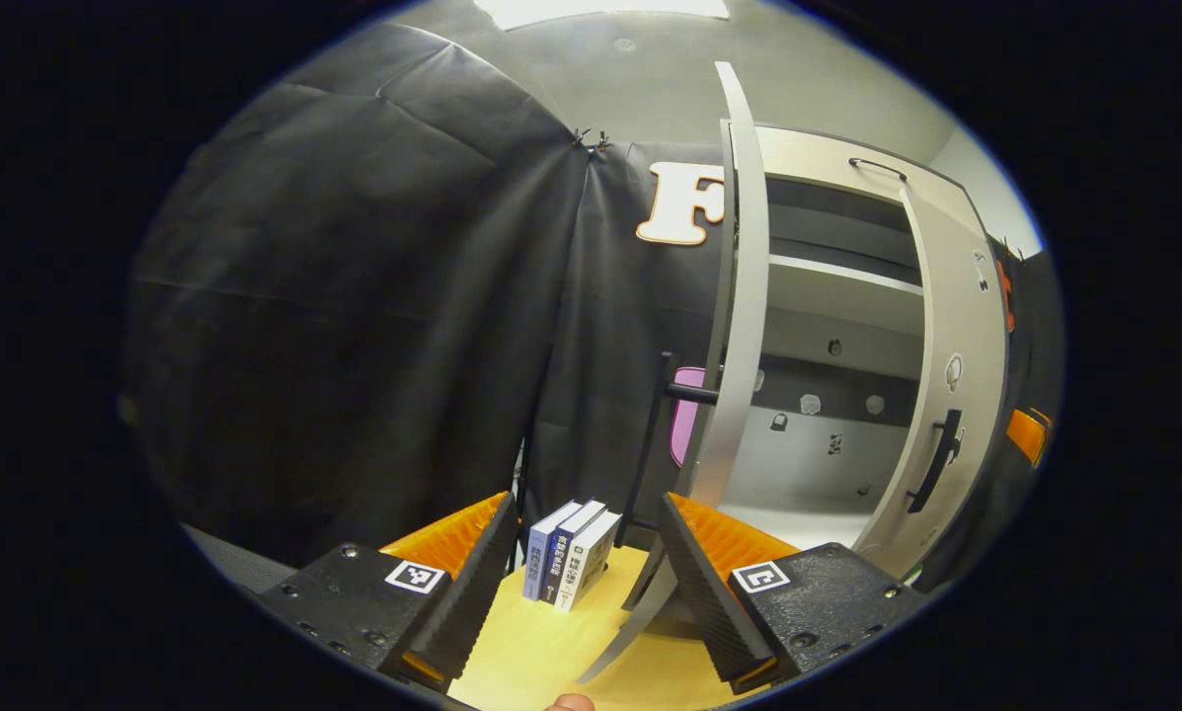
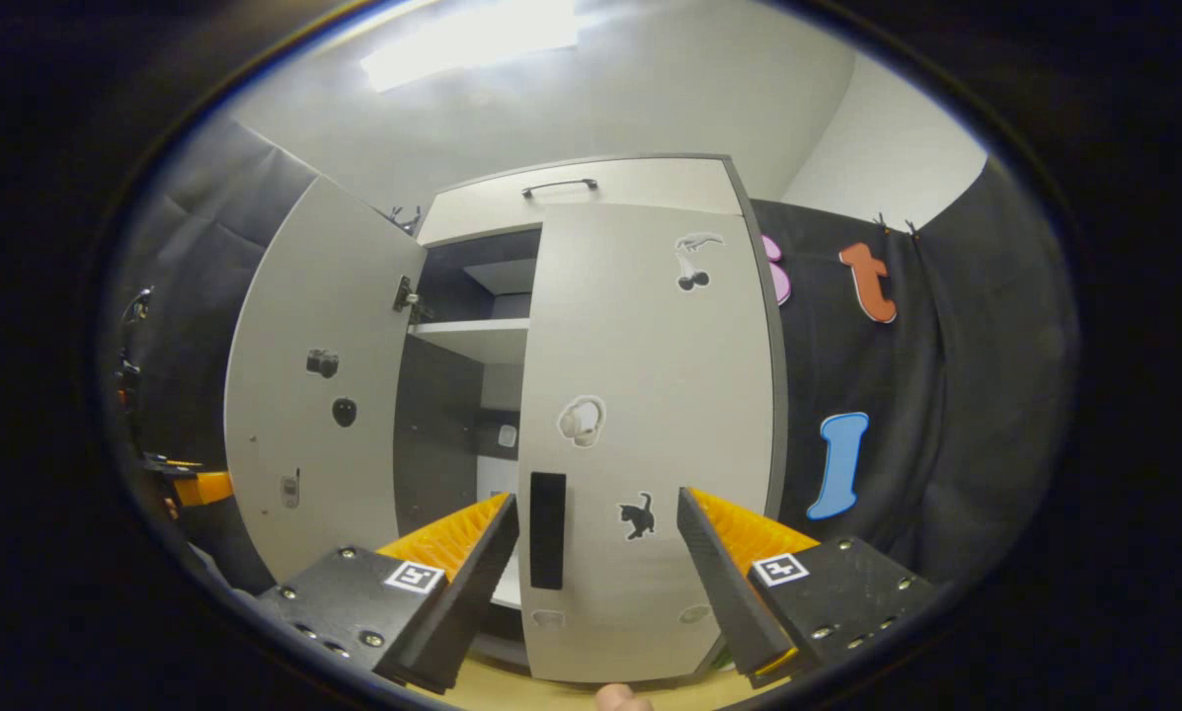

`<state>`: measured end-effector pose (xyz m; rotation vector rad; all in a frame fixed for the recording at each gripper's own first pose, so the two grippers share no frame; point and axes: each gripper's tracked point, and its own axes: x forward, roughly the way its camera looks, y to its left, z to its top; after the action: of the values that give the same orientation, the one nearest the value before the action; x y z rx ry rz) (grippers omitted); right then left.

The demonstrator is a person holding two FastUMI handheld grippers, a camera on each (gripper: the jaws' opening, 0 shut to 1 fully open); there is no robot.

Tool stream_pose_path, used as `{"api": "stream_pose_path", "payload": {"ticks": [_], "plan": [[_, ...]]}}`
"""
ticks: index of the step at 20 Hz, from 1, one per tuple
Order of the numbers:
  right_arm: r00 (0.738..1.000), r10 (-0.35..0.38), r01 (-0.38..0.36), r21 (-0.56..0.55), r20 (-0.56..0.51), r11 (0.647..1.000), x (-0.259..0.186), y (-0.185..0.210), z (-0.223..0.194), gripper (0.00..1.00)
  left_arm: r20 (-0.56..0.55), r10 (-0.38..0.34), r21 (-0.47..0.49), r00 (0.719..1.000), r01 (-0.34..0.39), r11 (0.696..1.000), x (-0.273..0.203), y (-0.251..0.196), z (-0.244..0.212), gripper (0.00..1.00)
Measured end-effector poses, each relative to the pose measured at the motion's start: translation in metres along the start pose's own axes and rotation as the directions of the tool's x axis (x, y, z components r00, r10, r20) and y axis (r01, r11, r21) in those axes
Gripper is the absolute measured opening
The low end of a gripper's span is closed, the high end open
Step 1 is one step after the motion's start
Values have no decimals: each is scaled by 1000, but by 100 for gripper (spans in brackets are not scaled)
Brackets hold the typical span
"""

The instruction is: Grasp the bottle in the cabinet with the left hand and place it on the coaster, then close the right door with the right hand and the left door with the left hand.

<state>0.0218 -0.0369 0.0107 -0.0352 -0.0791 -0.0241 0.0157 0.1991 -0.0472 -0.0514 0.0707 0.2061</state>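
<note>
Looking along my left claw [image 1: 586, 573], spread and holding nothing, I see the left door [image 1: 739, 296] edge-on, still open, beside books [image 1: 571, 553] on the bench [image 1: 541, 652]. My right claw [image 2: 600, 563], also spread, faces the nearly shut right door [image 2: 650, 415]; pushing it home seems next. I can't make out bottle or coaster.

L door [image 1: 739, 296] is standing open, edge-on, blocking the way just ahead of the left gripper [image 1: 583, 563]. Books [image 1: 569, 565] are sitting nearby on the worktop [image 1: 541, 652]. R door [image 2: 640, 434] is covering most of the cabinet [image 2: 472, 341]; a gap is staying open btw the doors.
</note>
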Motion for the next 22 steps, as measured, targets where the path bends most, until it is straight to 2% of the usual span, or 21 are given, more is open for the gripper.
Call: {"api": "stream_pose_path", "payload": {"ticks": [4,5,6,8,9,14,18,19,21,22], "plan": [[1000,14,-14,4,-13,1000,7,6,-5,97,5,-26,13,1000,26,1000,1,-3,1,90],[1000,16,-16,5,-16,1000,7,8,-7,93,3,-30,17,1000,30,999,1,-4,1,87],[1000,20,-20,8,-19,1000,7,8,-8,98,3,-34,23,999,34,999,1,-4,1,89],[999,32,-32,9,-28,999,8,13,-10,98,-2,-46,32,999,46,998,1,-4,0,92],[999,36,-36,7,-31,999,8,14,-11,98,-3,-52,33,999,52,998,1,-6,0,89],[997,56,-56,12,-43,998,7,21,-14,98,-2,-90,13,996,90,996,-3,-18,-2,89],[997,61,-61,6,-50,998,3,22,-15,98,-6,-150,1,989,150,989,-10,-40,-7,89],[997,59,-59,5,-50,998,1,21,-14,97,-6,-164,-4,987,164,987,-11,-45,-8,85],[997,53,-53,3,-49,999,-2,18,-13,97,-13,-190,-17,982,190,982,-12,-56,-11,89],[998,48,-48,1,-48,999,-4,16,-12,98,-22,-201,-18,979,201,979,-13,-59,-14,85]]}}
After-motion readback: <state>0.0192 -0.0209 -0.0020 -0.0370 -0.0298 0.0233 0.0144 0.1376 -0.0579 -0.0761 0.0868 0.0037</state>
